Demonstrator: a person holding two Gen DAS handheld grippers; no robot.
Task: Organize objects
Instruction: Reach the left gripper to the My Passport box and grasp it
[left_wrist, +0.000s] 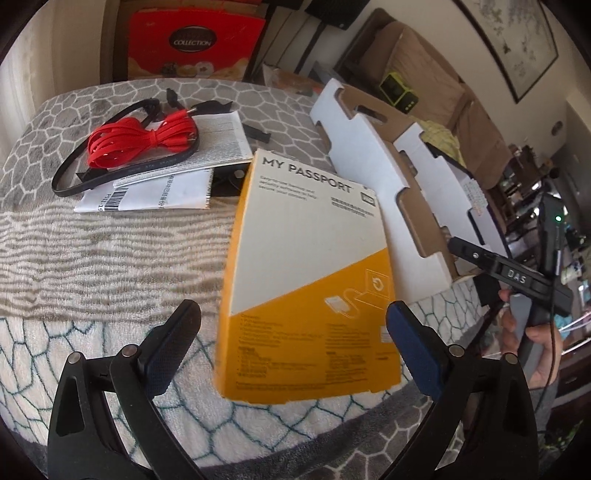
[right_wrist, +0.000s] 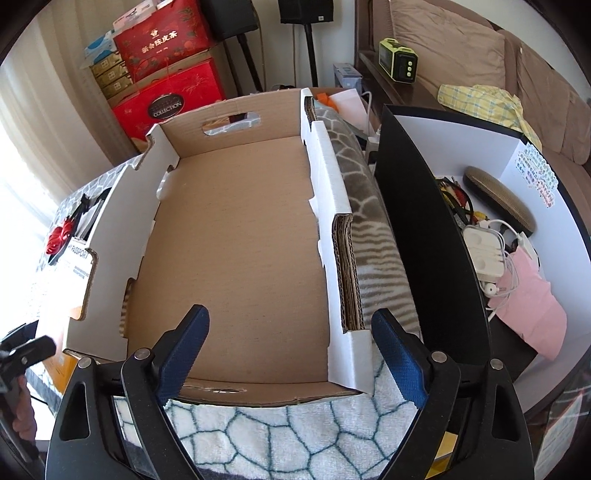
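Two hand-held grippers over a patterned blanket (left_wrist: 110, 251), both with jaws spread and empty.

The left gripper (left_wrist: 293, 325) straddles the yellow-and-white "MY PASSPORT" carton (left_wrist: 306, 266), pads clear of it; the carton lies beside the open brown-and-white cardboard tray (right_wrist: 236, 229). The right gripper (right_wrist: 290, 338) hangs over the tray's near corner, gripping nothing. A red cable bundle (left_wrist: 140, 142) rests on papers beyond.

The right gripper (right_wrist: 290, 330) hangs with its blue-padded jaws spread wide above the near end of an empty corrugated cardboard tray (right_wrist: 236, 236) — nothing between them. The tray sits on a patterned blanket (right_wrist: 280, 432). Beside its right wall stands a black-and-white box (right_wrist: 424, 229) holding white earphones (right_wrist: 487, 254), cables and a pink pouch (right_wrist: 532, 314).
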